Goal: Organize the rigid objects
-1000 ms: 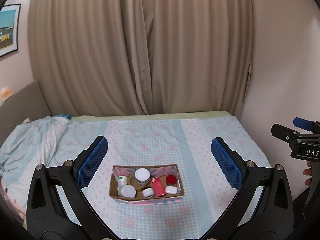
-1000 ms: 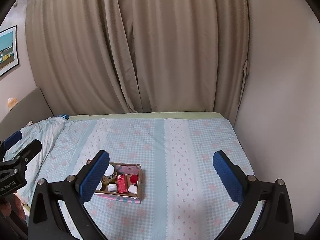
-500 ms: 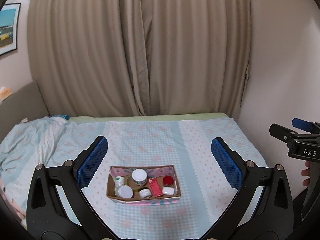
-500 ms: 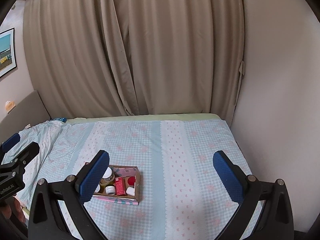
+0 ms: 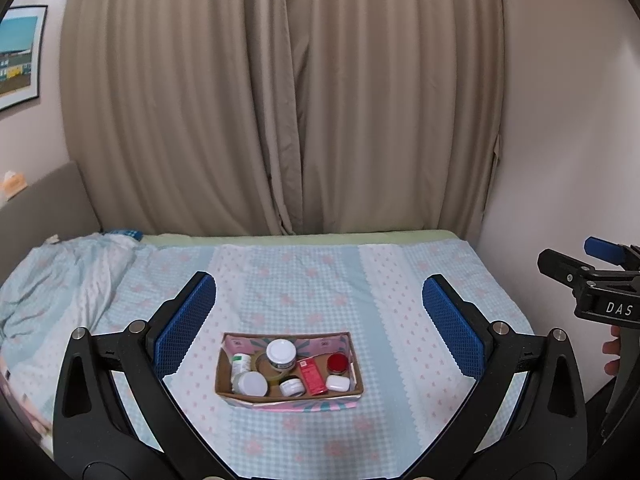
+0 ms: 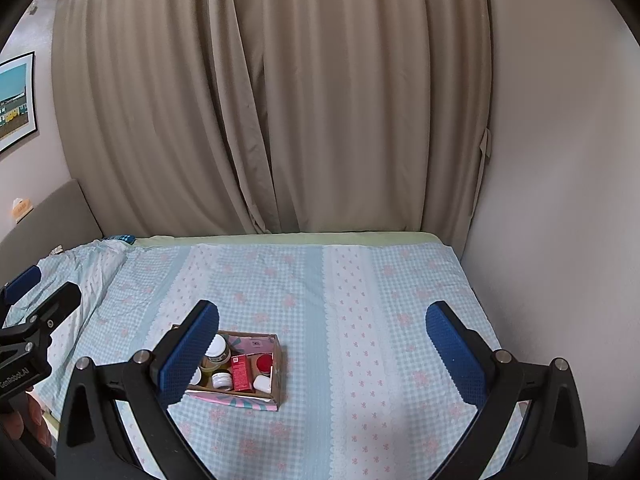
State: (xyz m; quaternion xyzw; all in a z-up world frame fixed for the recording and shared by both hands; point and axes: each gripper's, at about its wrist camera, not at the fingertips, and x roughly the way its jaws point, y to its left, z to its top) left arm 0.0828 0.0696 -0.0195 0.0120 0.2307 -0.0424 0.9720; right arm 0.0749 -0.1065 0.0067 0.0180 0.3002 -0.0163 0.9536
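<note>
A shallow cardboard box [image 5: 290, 395] lies on the bed and holds several small items. Among them are a white-lidded jar [image 5: 281, 354], a red carton [image 5: 312, 377], a red-lidded pot [image 5: 337, 362] and a small white case [image 5: 340, 383]. My left gripper [image 5: 318, 296] hovers open well above the box, with nothing between its blue pads. My right gripper [image 6: 322, 312] is also open and empty, and the box [image 6: 276, 364] sits low on its left. Its left pad [image 6: 188, 354] hides the box's left end.
The bedsheet [image 5: 320, 272] is light blue checked, with a crumpled blanket [image 5: 60, 280] at the left. Beige curtains [image 5: 280, 120] hang behind, and a wall [image 6: 560, 200] runs along the bed's right side. The right gripper's body [image 5: 600, 292] shows at the right edge, with a hand on it.
Both views have drifted only slightly. The box and its contents lie as before, and both grippers stay open.
</note>
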